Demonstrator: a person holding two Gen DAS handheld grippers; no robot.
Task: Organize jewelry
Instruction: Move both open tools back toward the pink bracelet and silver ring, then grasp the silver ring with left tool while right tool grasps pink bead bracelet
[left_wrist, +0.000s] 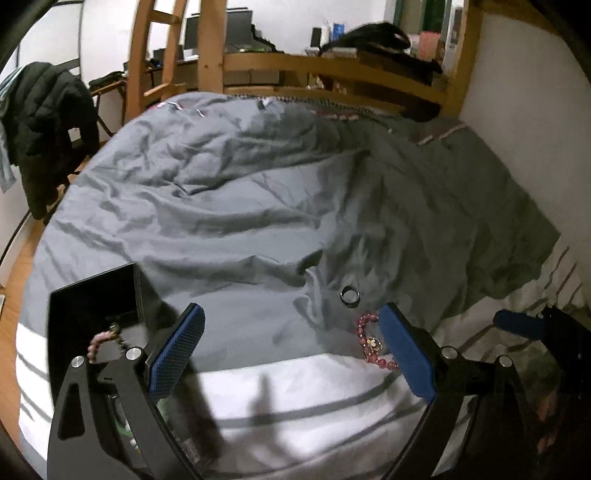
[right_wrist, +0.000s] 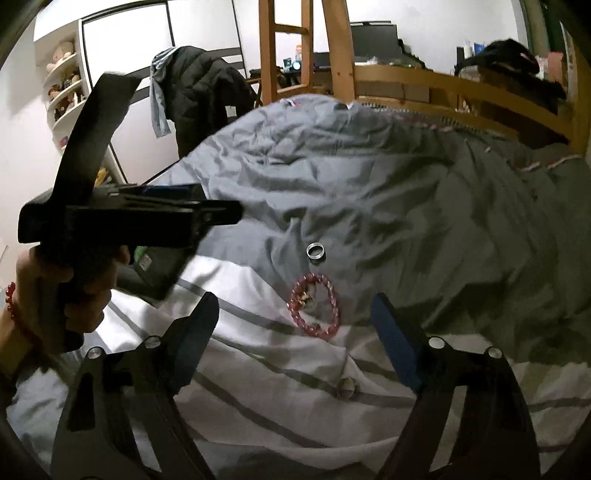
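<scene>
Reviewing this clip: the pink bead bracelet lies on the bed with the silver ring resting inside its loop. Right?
Not quite. The pink bead bracelet does lie on the bed, but the silver ring lies outside its loop, apart and just beyond it, as the right wrist view shows.

The left gripper (left_wrist: 291, 350) hangs over the bed (left_wrist: 240, 206) with its blue-padded jaws spread wide and nothing between them. A pink bead bracelet (left_wrist: 369, 341) lies on the grey duvet just beside the right-hand pad, partly hidden by it. A dark ring (left_wrist: 349, 295) lies near the bracelet, farther up the bed. A black box (left_wrist: 96, 295) sits open near the bed's left edge, a pale bead bracelet (left_wrist: 99, 341) showing at its opening.
</scene>
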